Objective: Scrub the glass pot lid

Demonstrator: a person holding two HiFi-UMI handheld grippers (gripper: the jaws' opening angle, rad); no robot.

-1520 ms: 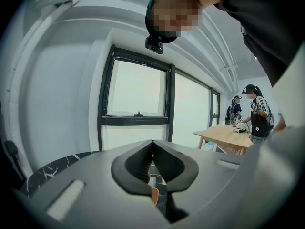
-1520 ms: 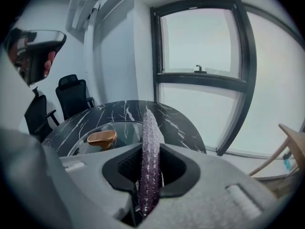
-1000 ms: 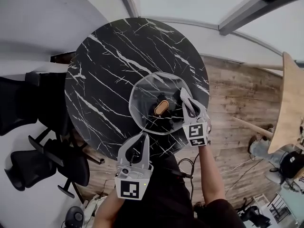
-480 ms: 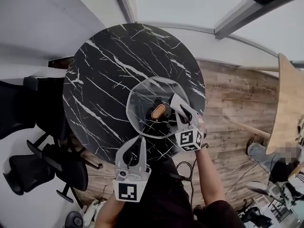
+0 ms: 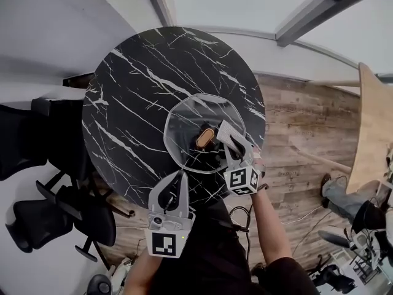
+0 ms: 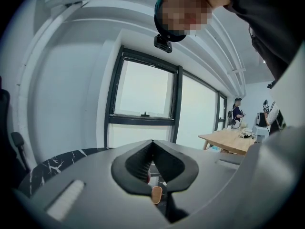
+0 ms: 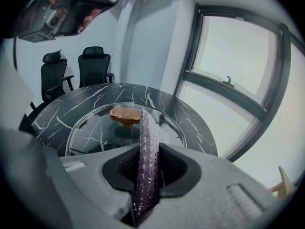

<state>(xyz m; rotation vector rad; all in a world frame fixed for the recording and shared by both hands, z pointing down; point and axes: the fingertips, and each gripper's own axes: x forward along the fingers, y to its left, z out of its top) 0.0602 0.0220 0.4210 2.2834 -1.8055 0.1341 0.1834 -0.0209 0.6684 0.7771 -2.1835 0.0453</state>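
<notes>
Silvery mesh cloth (image 7: 148, 128) is sitting pinched between the jaws of the right gripper (image 7: 147, 159), which is closing tightly on it. The cloth's free end is reaching over the glass lid (image 5: 184, 125), just beside the wooden knob (image 5: 205, 137); whether it is touching the glass is unclear. The lid is lying flat on the near right part of the round black marble table (image 5: 135, 85). The left gripper (image 5: 182, 177) is hovering at the table's near edge, apart from the lid, jaws meeting on nothing.
</notes>
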